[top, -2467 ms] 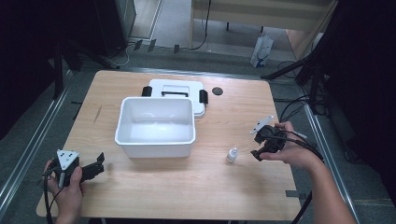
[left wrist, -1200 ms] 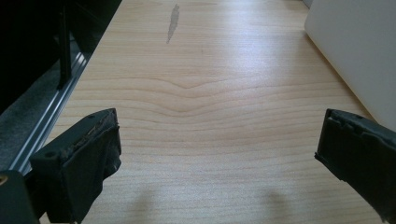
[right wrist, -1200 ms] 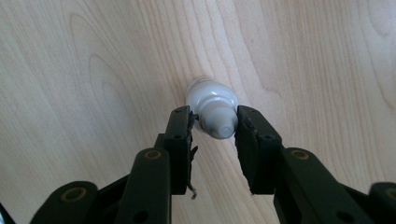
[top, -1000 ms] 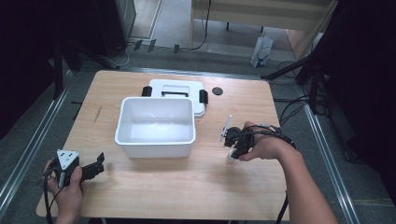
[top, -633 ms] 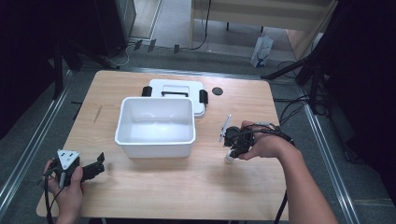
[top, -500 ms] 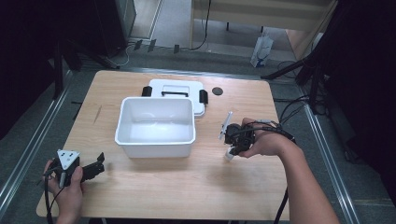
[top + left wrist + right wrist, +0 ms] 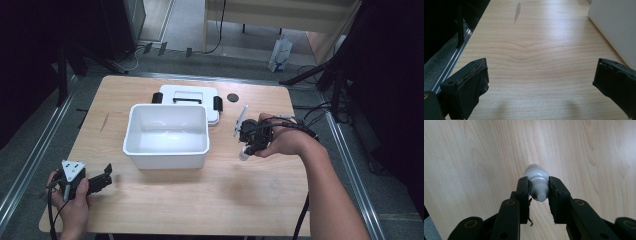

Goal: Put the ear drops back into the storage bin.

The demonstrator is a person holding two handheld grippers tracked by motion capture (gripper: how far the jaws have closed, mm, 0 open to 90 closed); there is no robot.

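A small white dropper bottle (image 7: 243,154) stands on the wooden table (image 7: 200,200) to the right of the white tub (image 7: 167,152). My right gripper (image 7: 250,142) points down over it. In the right gripper view the right gripper (image 7: 538,184) is shut on the bottle (image 7: 536,172) at its neck and cap, with the wood just beneath. My left gripper (image 7: 102,177) rests near the table's front left corner. In the left gripper view the left gripper (image 7: 540,75) is open wide over bare wood, with nothing between its jaws.
The tub sits mid-table and its white wall (image 7: 616,30) lies close to the left gripper's right. A white lid with black clips (image 7: 187,94) lies behind the tub. A small black disc (image 7: 232,97) sits at the back. A dark streak (image 7: 517,11) marks the wood.
My right gripper has come in from the right edge to the bottle and shut on its neck. The left gripper has stayed where it was.
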